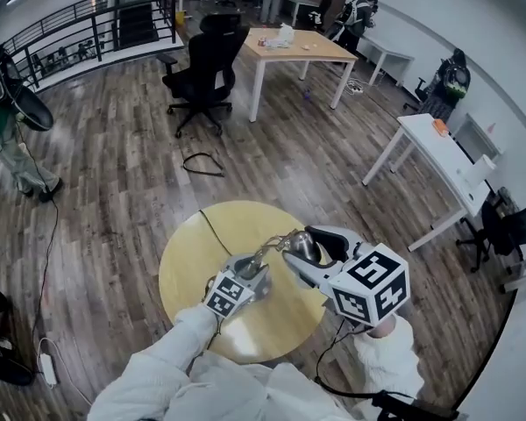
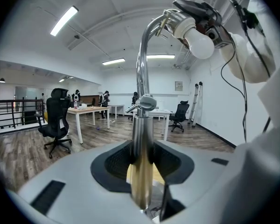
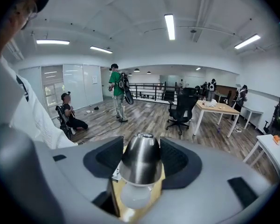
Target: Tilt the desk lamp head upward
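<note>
A chrome desk lamp stands on the round yellow table (image 1: 193,261). My left gripper (image 2: 141,158) is shut on the lamp's upright post (image 2: 141,134), low near the base. From the post the curved arm (image 2: 147,45) rises to the lamp head (image 2: 189,20), whose white bulb (image 2: 199,45) points down and to the right. My right gripper (image 3: 141,157) is shut on the metal shade of the lamp head (image 3: 141,164), and the bulb (image 3: 136,196) shows below it. In the head view, the left gripper (image 1: 250,268) and right gripper (image 1: 305,251) sit close together over the table.
A black office chair (image 1: 206,60) and a wooden desk (image 1: 294,46) stand beyond the table. A white desk (image 1: 443,160) is at the right. A cable loop (image 1: 202,165) lies on the wood floor. A person (image 1: 9,130) stands at far left.
</note>
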### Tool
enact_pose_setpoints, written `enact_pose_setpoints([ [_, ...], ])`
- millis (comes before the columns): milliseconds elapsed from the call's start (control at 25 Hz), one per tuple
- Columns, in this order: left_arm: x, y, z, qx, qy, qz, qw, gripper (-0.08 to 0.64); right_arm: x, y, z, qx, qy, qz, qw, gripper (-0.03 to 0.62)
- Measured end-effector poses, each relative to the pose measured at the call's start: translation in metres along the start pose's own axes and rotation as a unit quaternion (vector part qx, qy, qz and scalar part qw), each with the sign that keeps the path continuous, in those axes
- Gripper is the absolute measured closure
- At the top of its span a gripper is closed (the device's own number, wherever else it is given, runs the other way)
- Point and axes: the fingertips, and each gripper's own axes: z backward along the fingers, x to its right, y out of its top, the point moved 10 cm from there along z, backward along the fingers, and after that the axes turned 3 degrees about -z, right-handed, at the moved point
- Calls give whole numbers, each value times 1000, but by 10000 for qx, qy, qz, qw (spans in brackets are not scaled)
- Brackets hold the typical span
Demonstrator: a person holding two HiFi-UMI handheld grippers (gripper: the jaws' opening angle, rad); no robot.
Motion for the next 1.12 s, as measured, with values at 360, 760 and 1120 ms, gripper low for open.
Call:
enact_pose_setpoints([
  [360,1,0,1,16,-16,21,10000,424,1,14,-12,-210,114,44,9997,334],
  [760,1,4,4,-94,-22,106,9999,423,6,5,-8,384,399,-216,9982,333],
  [1120,7,0,20,95,240,176,9995,423,23,-17,33,1511,362,-1052,9822,334],
])
